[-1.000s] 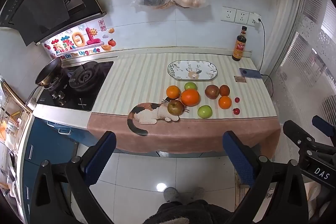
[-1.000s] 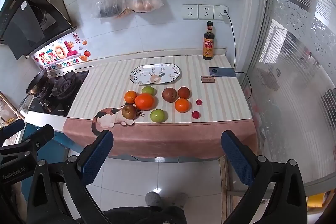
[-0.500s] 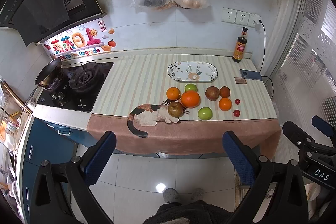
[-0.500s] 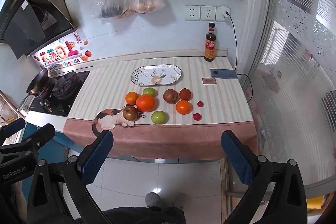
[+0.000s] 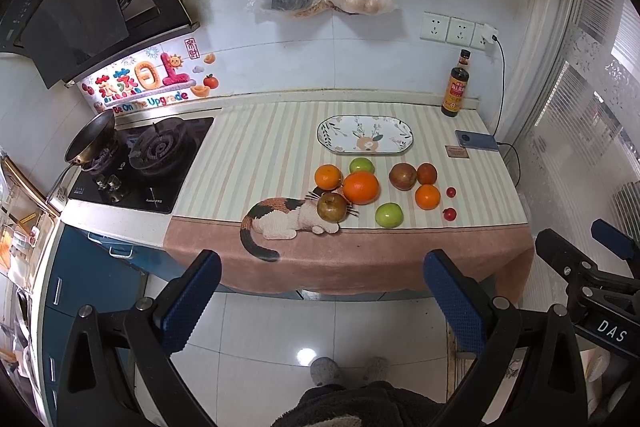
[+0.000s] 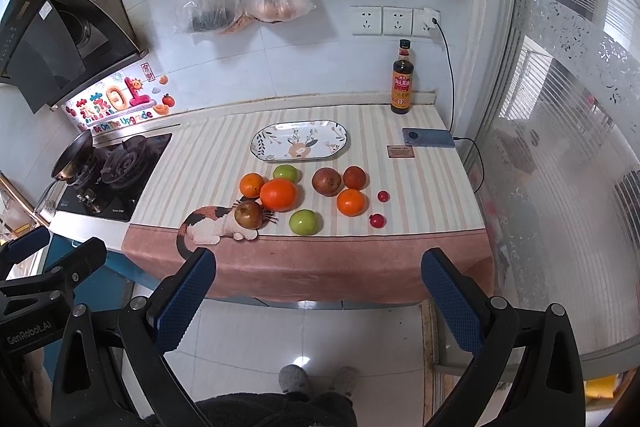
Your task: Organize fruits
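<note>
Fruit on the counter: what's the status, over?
Left tool and right tool open, holding nothing, short of counter. Fruit loose on cloth, plate bare. Nothing in the way.

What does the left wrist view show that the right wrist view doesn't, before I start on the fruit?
Left wrist only: the right gripper at its right edge, and the blue cabinet drawers below the stove.
Right wrist only: the left gripper at its left edge, and more of the frosted glass door.
Both: the empty oval plate, the fruit loose on the striped mat in front of it, and each view's own jaws wide open with nothing between them.
</note>
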A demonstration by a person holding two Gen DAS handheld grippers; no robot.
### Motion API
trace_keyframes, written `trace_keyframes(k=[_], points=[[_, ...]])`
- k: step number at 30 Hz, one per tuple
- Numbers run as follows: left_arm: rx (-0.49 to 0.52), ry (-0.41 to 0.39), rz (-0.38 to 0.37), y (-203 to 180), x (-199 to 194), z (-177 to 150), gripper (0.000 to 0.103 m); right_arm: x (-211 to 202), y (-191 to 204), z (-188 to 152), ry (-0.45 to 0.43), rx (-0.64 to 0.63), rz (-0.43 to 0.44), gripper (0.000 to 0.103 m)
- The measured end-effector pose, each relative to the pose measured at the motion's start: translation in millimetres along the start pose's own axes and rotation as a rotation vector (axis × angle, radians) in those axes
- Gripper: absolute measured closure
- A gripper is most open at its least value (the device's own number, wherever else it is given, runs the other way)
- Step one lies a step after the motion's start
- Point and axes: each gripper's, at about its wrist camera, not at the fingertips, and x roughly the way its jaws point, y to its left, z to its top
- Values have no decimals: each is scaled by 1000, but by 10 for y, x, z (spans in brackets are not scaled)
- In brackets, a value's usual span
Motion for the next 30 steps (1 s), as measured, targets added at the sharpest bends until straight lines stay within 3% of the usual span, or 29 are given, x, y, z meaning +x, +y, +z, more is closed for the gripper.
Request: trace_keyframes(k=[30], points=[[6, -3, 3, -77, 2, 63, 0, 53, -58, -15, 5, 8, 3, 0]])
